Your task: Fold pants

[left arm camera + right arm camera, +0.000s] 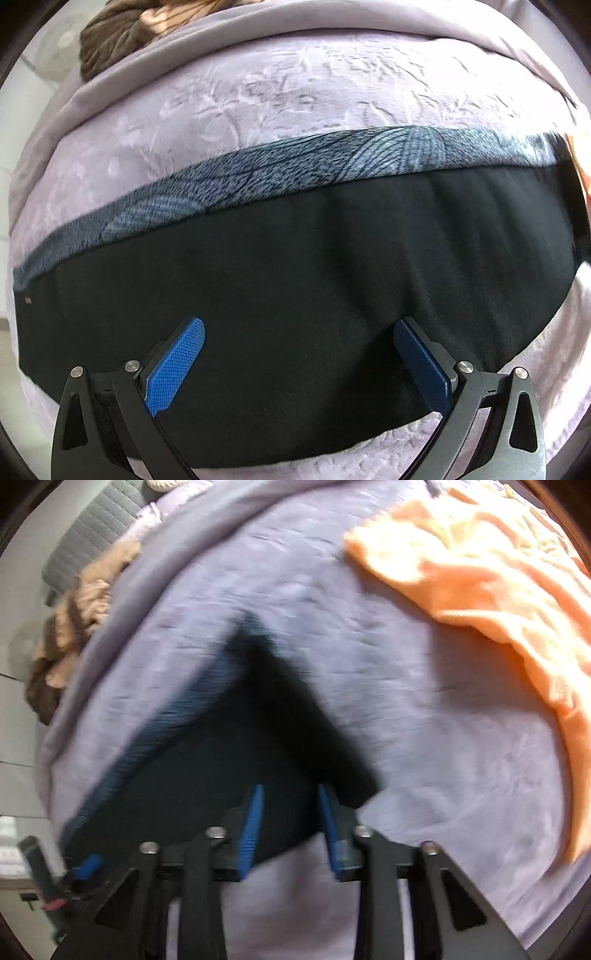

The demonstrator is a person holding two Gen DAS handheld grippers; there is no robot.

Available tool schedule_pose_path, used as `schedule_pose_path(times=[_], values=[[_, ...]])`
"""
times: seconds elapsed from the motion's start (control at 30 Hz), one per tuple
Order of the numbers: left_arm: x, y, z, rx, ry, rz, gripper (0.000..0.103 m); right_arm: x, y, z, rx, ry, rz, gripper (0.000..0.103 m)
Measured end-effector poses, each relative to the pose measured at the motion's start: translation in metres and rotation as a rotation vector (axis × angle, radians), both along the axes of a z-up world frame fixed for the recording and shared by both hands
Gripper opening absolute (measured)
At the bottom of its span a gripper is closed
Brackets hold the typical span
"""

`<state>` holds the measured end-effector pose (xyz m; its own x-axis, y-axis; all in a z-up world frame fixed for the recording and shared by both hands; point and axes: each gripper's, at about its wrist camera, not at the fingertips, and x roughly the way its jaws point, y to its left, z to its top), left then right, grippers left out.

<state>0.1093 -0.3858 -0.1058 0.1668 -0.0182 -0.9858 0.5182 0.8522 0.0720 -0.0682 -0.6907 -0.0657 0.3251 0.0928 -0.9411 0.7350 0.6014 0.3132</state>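
Left gripper (pixel 299 321) and right gripper (pixel 290 786) hover released over the black pants (pixel 295 266); best to pinch matching corners and fold evenly.

Soft daylight is filling both views. The left wrist view is staying mostly sharp: the embossed lilac bedspread (pixel 258 96) is reading crisply, while the black pants (pixel 295 295) are absorbing light and losing fold detail. The right wrist view is smearing with motion blur; the pants' corner (pixel 258 653) is streaking. The orange cloth (pixel 480 583) is glowing brightly, nearly overexposing at its right edge. Fisheye distortion is bending straight edges, and dark vignetting is ringing each frame.
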Motion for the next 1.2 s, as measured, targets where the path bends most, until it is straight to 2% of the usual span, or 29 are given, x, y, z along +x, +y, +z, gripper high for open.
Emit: schedule_pose_path(times=[0.03,0.07,0.13,0.17,0.27,0.33,0.4,0.47,0.53,0.6,0.73,0.8,0.97,1.2], values=[[0.001,0.001,0.002,0.008,0.004,0.004,0.103,-0.007,-0.005,-0.004,0.020,-0.012,-0.017,0.001],[0.001,0.001,0.005,0.020,0.003,0.007,0.103,-0.019,-0.012,-0.005,0.064,-0.047,-0.049,0.000],[0.004,0.001,0.019,0.024,-0.030,-0.001,0.103,-0.028,-0.015,-0.001,0.090,-0.066,-0.088,0.000],[0.007,-0.001,0.029,0.008,-0.065,-0.003,0.103,-0.027,-0.013,0.007,0.081,-0.084,-0.081,0.006],[0.024,-0.011,0.039,-0.009,-0.119,0.011,0.103,-0.003,-0.009,0.028,0.040,-0.159,0.023,0.008],[0.043,-0.021,0.031,0.013,-0.127,0.055,0.103,0.022,-0.005,0.032,0.041,-0.179,0.091,0.009],[0.061,-0.022,0.020,0.006,-0.127,0.113,0.103,0.050,-0.003,0.025,0.060,-0.184,0.137,0.016],[0.076,-0.024,0.008,0.000,-0.113,0.167,0.103,0.072,0.002,0.015,0.062,-0.169,0.183,0.035],[0.086,-0.023,-0.012,0.018,-0.089,0.176,0.103,0.088,0.011,0.002,0.065,-0.133,0.240,0.037],[0.091,-0.021,-0.021,0.018,-0.074,0.174,0.103,0.092,0.016,-0.007,0.017,-0.086,0.256,0.034],[0.084,-0.027,-0.007,0.065,-0.104,0.115,0.103,0.076,0.001,0.001,-0.007,-0.087,0.131,0.035],[0.076,-0.029,0.001,0.075,-0.105,0.091,0.103,0.065,-0.003,0.008,0.014,-0.094,0.106,0.037],[0.045,-0.026,0.018,0.044,-0.045,0.076,0.103,0.031,0.000,0.017,0.121,-0.131,0.053,0.042],[0.001,-0.022,0.025,0.017,0.032,0.088,0.103,-0.008,0.029,0.011,0.242,-0.145,0.017,0.042]])
